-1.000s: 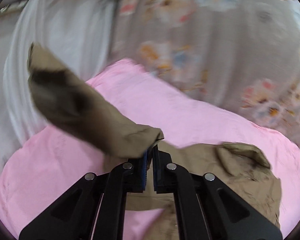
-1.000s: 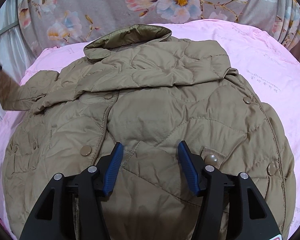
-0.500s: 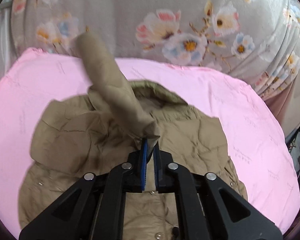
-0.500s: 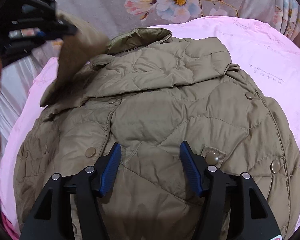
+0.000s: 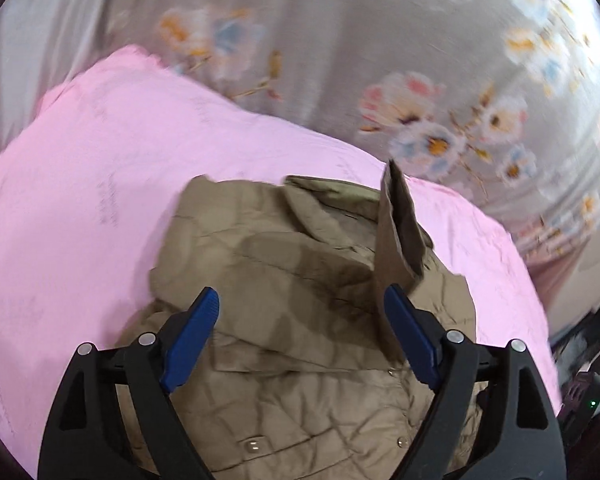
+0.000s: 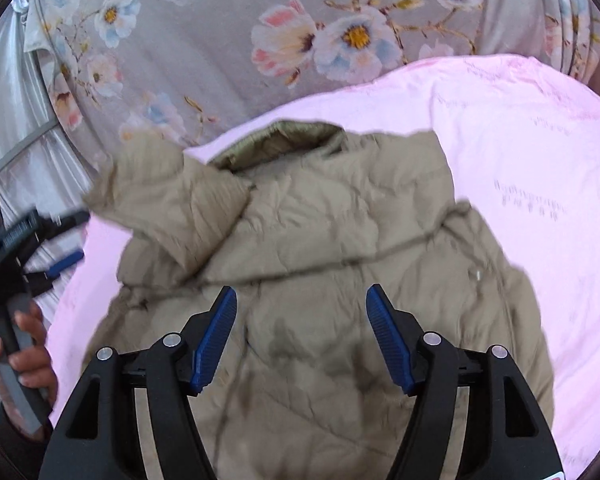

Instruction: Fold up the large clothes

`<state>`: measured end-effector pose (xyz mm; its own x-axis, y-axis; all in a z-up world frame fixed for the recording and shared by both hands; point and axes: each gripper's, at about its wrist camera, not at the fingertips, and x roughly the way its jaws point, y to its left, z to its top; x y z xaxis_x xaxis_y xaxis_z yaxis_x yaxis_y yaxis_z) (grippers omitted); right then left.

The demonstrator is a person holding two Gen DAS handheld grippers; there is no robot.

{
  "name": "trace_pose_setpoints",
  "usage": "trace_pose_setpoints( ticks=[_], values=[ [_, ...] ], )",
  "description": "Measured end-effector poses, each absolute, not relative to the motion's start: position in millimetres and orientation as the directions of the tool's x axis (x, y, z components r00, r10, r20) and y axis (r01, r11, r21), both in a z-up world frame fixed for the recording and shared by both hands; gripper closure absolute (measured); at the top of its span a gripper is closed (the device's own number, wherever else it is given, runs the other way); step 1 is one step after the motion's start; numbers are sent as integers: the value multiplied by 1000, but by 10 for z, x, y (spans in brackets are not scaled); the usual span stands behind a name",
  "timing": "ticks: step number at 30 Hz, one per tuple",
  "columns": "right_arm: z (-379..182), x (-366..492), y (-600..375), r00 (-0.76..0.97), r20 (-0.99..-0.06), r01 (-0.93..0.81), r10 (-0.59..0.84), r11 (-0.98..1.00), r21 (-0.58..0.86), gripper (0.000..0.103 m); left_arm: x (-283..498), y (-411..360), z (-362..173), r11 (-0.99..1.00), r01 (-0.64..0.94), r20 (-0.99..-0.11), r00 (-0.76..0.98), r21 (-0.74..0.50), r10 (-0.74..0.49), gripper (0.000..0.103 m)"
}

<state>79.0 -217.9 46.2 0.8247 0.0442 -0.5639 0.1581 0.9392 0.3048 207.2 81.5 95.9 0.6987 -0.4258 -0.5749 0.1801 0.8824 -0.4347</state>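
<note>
A tan quilted jacket [image 5: 300, 280] [image 6: 340, 240] lies front-up on a pink sheet [image 5: 80, 200] [image 6: 540, 160], collar at the far end. My left gripper [image 5: 300, 296] hovers over its upper part with jaws opening wide. The loose sleeve [image 5: 396, 240] drops just inside the right finger, not pressed by the pads. In the right wrist view that sleeve [image 6: 172, 208] is folding across the chest, and the left gripper [image 6: 68, 238] sits at the left edge, held by a hand [image 6: 32, 344]. My right gripper [image 6: 302, 294] hangs above the jacket's middle, jaws opening, nothing between them.
Grey cloth printed with flowers [image 5: 420, 100] [image 6: 300, 40] rises behind the sheet. Shiny white fabric [image 6: 16, 100] hangs at the far left. Dark clutter [image 5: 588, 360] sits beyond the sheet's right edge.
The left gripper swung the sleeve in over the jacket, then opened and let it go. The right gripper rose a little and widened, staying over the jacket's middle.
</note>
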Motion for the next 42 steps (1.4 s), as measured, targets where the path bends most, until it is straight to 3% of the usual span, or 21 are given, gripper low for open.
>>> trace_pose_setpoints(
  ticks=[4, 10, 18, 21, 27, 34, 37, 42],
  values=[
    [647, 912, -2061, 835, -549, 132, 29, 959, 251, 30, 2076, 1196, 884, 860, 123, -555, 716, -496, -423, 21],
    [596, 1126, -1595, 804, -591, 40, 63, 986, 160, 30, 2338, 1224, 498, 856, 24, -652, 637, -517, -411, 21],
    [399, 1713, -1096, 752, -660, 21, -3, 1000, 19, 31, 2415, 1236, 90, 864, -50, -698, 614, -500, -369, 22],
    [375, 1784, -1382, 759, -649, 125, -47, 989, 75, 34, 2375, 1194, -31, 894, -39, -716, 616, -446, -330, 24],
    [295, 1324, -2397, 763, -641, 366, -84, 873, 322, 31, 2330, 1040, -53, 942, -10, -726, 640, -336, -252, 24],
    [520, 1023, -2500, 807, -588, 307, -58, 892, 333, 30, 2372, 1161, 231, 893, -2, -670, 662, -450, -336, 24],
    [593, 1097, -2104, 819, -573, 213, -30, 943, 254, 26, 2476, 1057, 311, 907, -3, -687, 654, -421, -317, 24],
    [388, 1542, -1238, 790, -605, 68, -98, 995, -73, 27, 2524, 763, 346, 933, 57, -704, 641, -355, -307, 24]
  ],
)
